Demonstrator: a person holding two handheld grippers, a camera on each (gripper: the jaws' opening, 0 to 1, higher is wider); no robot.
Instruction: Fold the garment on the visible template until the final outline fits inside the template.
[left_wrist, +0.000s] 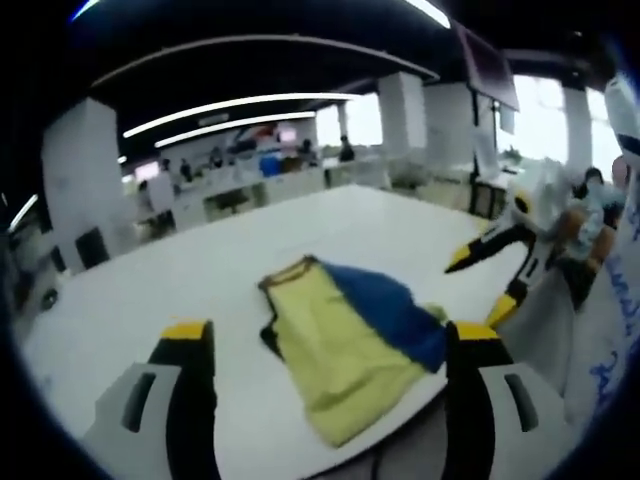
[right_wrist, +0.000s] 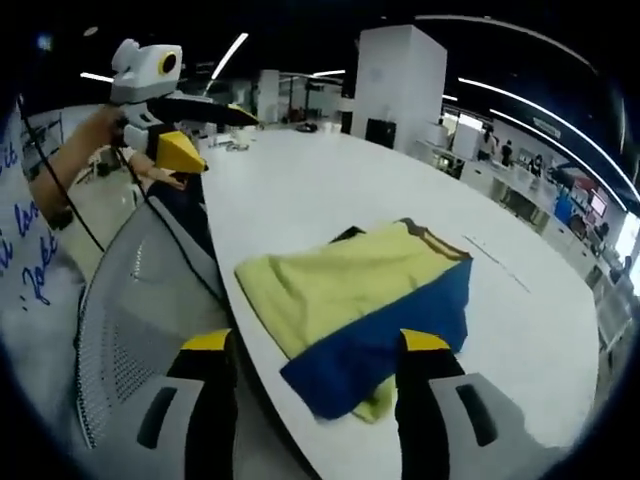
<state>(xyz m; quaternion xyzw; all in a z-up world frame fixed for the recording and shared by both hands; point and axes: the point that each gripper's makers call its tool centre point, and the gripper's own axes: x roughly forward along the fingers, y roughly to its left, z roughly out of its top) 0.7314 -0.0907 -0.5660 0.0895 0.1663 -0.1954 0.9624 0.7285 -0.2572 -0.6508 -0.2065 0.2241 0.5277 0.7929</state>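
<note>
Folded yellow-blue garment lies lengthwise along the table edge.

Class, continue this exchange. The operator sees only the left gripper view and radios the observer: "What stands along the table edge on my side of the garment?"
Observer: A grey mesh chair back stands against the edge of the white table, beside the folded yellow and blue garment.
Operator: How does my left tool look from outside?
Observer: The left tool is held in a hand, raised and apart from the garment, jaws open and empty.
</note>
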